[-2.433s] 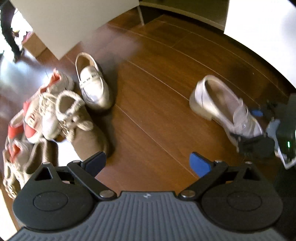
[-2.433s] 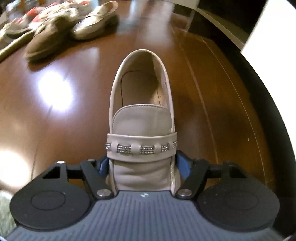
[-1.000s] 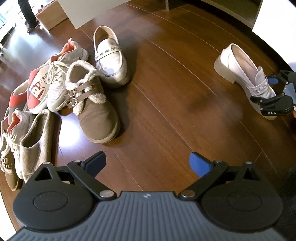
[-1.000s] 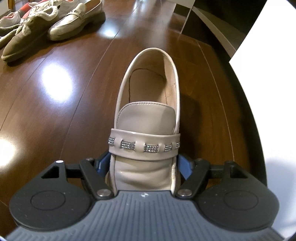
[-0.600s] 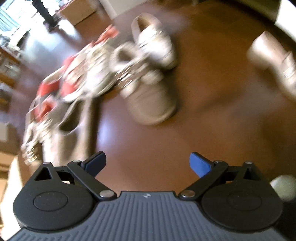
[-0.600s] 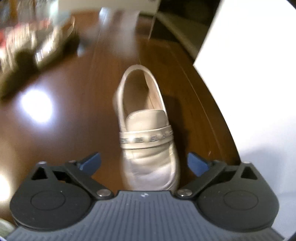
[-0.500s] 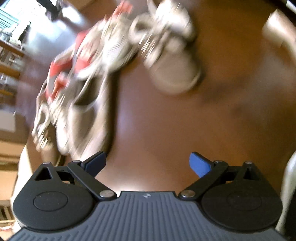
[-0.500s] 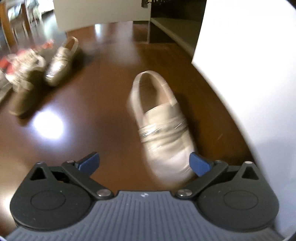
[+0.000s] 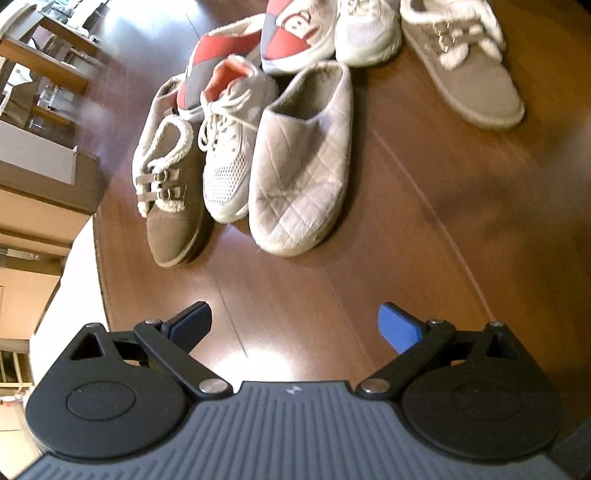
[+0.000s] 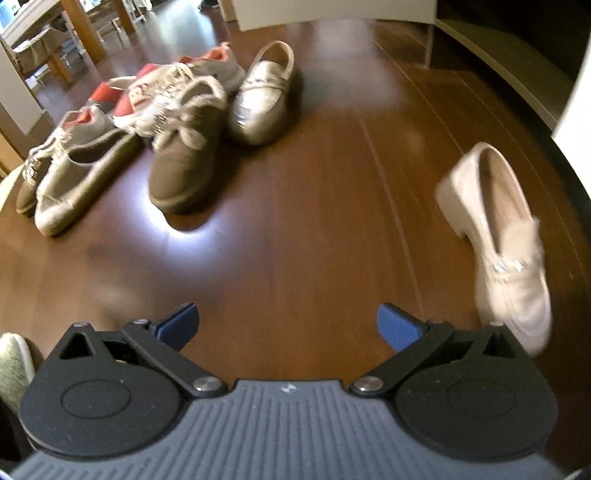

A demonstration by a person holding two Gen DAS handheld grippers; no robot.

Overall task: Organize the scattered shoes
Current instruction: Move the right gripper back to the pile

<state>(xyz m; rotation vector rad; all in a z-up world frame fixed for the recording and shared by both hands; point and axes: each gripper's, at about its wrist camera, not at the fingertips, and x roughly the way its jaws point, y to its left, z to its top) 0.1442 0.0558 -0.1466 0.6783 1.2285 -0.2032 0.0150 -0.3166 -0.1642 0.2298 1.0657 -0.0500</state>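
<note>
Right wrist view: the cream loafer (image 10: pixel 506 243) is left alone by the wall, the right gripper (image 10: pixel 286 325) just spread empty, left gripper (image 9: pixel 295 326) likewise gaping, so its silver mate (image 10: pixel 262 99) is probably fetched next.

A dark brown wooden plank floor (image 10: pixel 332 206) fills both views, glossy, with a bright patch of reflected light (image 10: pixel 184 221) left of centre in the right wrist view. In that view's upper left stand wooden table legs (image 10: pixel 79 33); a white panel (image 10: pixel 332 11) crosses the top, and a dark low shelf (image 10: pixel 517 66) sits upper right.
</note>
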